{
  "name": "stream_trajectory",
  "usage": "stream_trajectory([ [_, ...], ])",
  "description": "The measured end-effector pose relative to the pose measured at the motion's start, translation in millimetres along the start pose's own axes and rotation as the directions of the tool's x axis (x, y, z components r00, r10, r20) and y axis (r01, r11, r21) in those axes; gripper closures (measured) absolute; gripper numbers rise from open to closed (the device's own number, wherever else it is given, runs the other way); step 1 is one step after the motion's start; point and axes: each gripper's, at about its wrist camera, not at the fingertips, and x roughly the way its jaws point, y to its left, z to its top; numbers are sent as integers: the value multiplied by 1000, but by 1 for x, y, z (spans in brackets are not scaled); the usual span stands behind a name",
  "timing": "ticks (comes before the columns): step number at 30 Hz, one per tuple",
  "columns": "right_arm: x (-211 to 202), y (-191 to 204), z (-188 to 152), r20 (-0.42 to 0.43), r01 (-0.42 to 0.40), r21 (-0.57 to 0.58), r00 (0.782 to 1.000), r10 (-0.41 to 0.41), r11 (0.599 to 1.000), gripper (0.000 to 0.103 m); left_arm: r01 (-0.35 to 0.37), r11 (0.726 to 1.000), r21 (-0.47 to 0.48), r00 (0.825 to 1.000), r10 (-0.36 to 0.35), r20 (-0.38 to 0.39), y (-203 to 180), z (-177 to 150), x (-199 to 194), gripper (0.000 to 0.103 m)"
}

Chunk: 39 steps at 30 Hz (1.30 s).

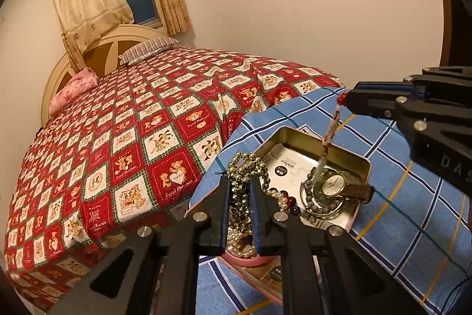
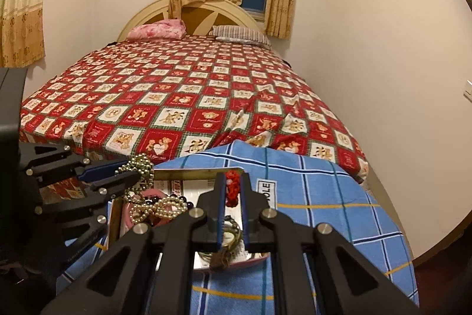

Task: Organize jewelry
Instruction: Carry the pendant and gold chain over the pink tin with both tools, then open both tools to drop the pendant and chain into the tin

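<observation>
Gold bead necklace (image 1: 246, 167) clamped in left claw (image 1: 241, 214); right claw (image 2: 232, 207) gripped red-tasselled strand (image 1: 332, 129), twelve o'clock above tin (image 1: 298, 135); sorting barely begun.

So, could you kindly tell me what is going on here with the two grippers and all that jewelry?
A person is sorting jewelry out of an open rectangular metal tin on a blue plaid cloth beside the bed. The left gripper has its jaws shut on a gold-coloured bead necklace, lifted above the tin. The right gripper pinches the red knotted end of a beaded pendant cord hanging into the tin. A brown-strapped wristwatch and pearl strands remain inside.
</observation>
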Motion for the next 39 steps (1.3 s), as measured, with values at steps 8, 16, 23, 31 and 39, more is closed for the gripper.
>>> stream_trajectory([
  [8,19,5,-5,-21,-14,8,1000,14,1000,92,5,1000,-3,1000,-5,-25,3,-2,16,91],
  [16,32,2,-13,-51,-6,18,999,7,1000,92,10,1000,-6,999,-10,-45,0,-5,26,91],
  [23,47,1,-23,-106,0,20,994,2,1000,90,25,1000,-9,996,-26,-82,-3,-8,33,82],
  [31,38,-7,-37,-105,87,19,991,-85,996,52,-51,998,-29,999,50,-19,5,-11,6,29],
  [39,15,-2,-48,-88,107,40,991,-104,993,43,-81,995,-60,997,80,-19,12,-22,-15,29],
])
